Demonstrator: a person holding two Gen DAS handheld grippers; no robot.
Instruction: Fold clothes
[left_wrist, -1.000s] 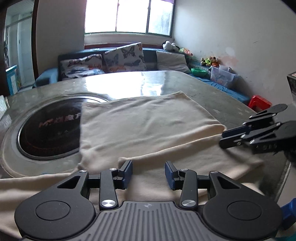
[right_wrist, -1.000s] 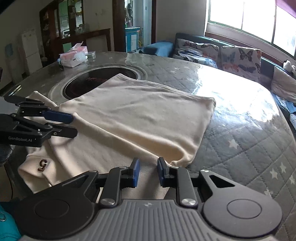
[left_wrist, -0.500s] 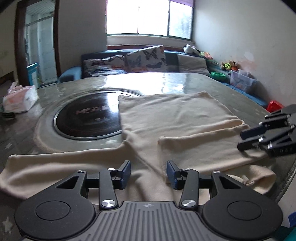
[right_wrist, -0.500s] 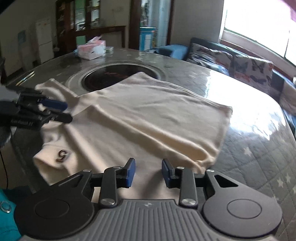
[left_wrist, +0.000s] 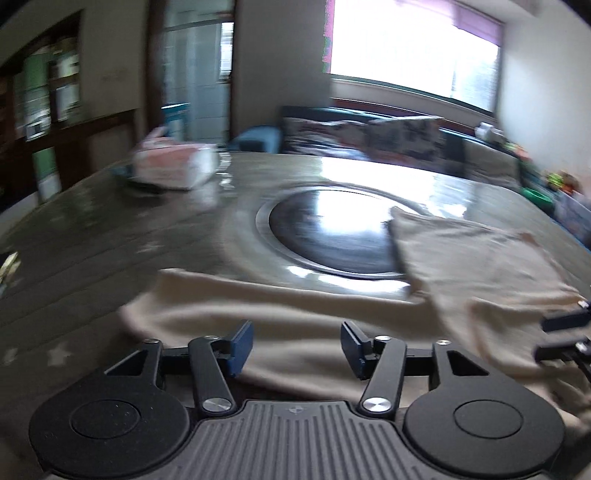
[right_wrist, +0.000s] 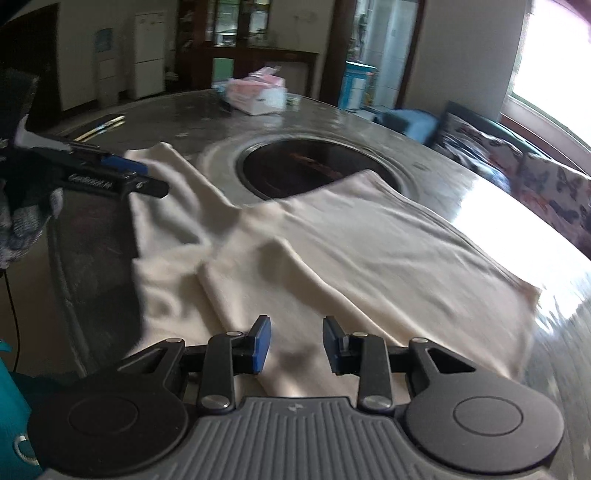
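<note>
Cream garment (right_wrist: 354, 251), spread flat over near part of round grey counter (right_wrist: 491, 192), one edge overlapping dark circular inset (right_wrist: 295, 166) at counter centre. Sleeve (right_wrist: 162, 184) extended toward left side, rumpled near counter edge; fold ridge (right_wrist: 258, 273) raised across near portion of cloth. Left tongs (left_wrist: 296, 345) held above near hem of garment (left_wrist: 295, 314), blue pads (left_wrist: 240, 343) set wide apart, nothing between them. Same left tongs (right_wrist: 147, 177) seen from right wrist view at left, poised over sleeve end, held by gloved hand (right_wrist: 26, 206); contact with cloth not determinable. Right tongs (right_wrist: 295, 345) likewise parted, pads (right_wrist: 260, 345) clear of fabric, nothing gripped, positioned over near edge of garment. Right tongs (left_wrist: 557, 336) visible at far right of left wrist view, beside folded body of cloth. Tissue pack (right_wrist: 256, 94), pink and white, at far side of counter, well apart from garment. Sofa with patterned cushions (left_wrist: 369, 129) beyond counter under bright window (left_wrist: 413, 51). Left wrist view heavily blurred.
</note>
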